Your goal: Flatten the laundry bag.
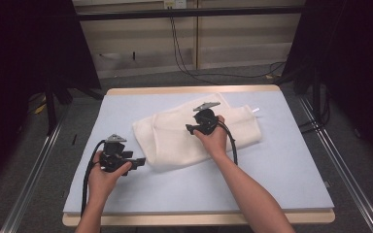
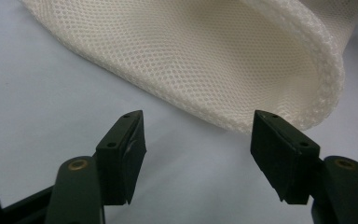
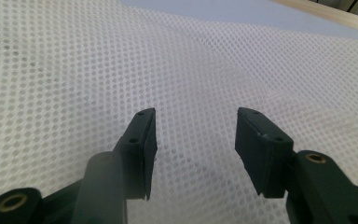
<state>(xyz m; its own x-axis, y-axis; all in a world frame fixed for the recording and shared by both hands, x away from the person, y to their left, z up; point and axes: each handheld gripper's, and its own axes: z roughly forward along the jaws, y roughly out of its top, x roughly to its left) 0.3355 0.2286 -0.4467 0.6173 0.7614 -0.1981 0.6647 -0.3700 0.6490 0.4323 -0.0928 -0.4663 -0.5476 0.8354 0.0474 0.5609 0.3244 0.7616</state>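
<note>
While lying flat on the table (image 1: 281,179), the mesh bag (image 1: 175,136) looks empty.

The left gripper (image 1: 138,162) is held low at the near left, its jaws apart with nothing between them. The right gripper (image 1: 190,129) is held farther forward, its jaws also apart and empty.

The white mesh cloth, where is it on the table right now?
In the high view the white mesh cloth lies folded mid-table on the pale blue mat, under the right gripper and just right of the left gripper.
</note>
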